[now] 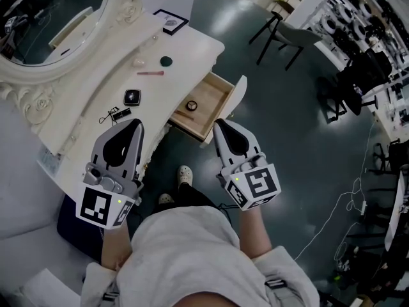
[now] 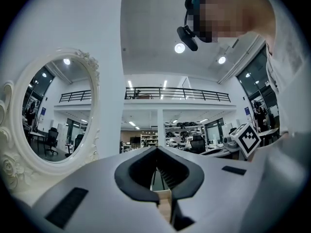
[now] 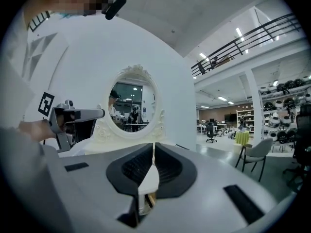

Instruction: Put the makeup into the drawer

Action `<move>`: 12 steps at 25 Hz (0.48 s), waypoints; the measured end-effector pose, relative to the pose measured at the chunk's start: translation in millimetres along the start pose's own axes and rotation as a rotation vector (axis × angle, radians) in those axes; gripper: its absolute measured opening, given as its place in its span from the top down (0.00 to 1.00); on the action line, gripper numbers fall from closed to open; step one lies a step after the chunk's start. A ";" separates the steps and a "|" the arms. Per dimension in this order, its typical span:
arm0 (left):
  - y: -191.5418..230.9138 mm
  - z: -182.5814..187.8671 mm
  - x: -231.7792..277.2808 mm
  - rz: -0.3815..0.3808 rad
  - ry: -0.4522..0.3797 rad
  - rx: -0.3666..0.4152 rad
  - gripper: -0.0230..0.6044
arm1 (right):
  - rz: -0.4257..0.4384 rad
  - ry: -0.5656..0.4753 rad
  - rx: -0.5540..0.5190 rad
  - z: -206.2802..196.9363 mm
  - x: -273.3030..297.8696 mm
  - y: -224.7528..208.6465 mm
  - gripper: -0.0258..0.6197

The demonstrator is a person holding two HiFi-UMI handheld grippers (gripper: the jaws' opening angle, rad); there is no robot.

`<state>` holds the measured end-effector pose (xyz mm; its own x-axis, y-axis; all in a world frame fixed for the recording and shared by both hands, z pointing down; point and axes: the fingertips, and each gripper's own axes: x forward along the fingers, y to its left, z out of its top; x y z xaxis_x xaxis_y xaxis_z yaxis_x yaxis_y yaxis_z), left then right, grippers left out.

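An open wooden drawer (image 1: pixel 214 85) sticks out from the front of the white vanity table (image 1: pixel 192 43). A small round compact (image 1: pixel 191 105) lies inside it. On the tabletop lie a black square compact (image 1: pixel 132 96), a black clip-like item (image 1: pixel 117 114), a pink stick (image 1: pixel 150 73), a dark round lid (image 1: pixel 166 61) and a pale pink piece (image 1: pixel 138 62). My left gripper (image 1: pixel 136 125) (image 2: pixel 156 152) hovers over the table's near edge, shut and empty. My right gripper (image 1: pixel 218 125) (image 3: pixel 153 147) hangs just in front of the drawer, also shut on nothing.
An oval mirror (image 1: pixel 51 18) in an ornate white frame stands at the table's back left, with a small framed picture (image 1: pixel 170 22) beside it. A grey chair (image 1: pixel 291 36) is beyond the table. Cables (image 1: pixel 348 206) trail on the dark floor at right. The person's white shoes (image 1: pixel 184 174) are below the drawer.
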<state>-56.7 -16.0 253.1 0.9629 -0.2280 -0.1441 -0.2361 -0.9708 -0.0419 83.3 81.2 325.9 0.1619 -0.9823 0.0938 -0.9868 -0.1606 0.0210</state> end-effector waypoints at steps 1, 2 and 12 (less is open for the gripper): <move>-1.7 0.3 -0.3 -0.005 -0.002 0.001 0.94 | -0.005 -0.007 -0.003 1.8 -2.5 0.6 0.92; -3.4 0.8 -0.4 -0.011 -0.003 0.001 0.94 | -0.010 -0.013 -0.005 3.9 -5.0 0.7 0.92; -14.5 5.9 -3.6 -0.055 -0.016 0.001 0.94 | -0.050 -0.070 -0.010 22.4 -27.0 7.8 0.92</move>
<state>-57.5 -0.7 248.4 0.9722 -0.1727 -0.1578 -0.1827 -0.9818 -0.0511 71.0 104.3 301.2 0.2102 -0.9774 0.0228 -0.9772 -0.2093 0.0342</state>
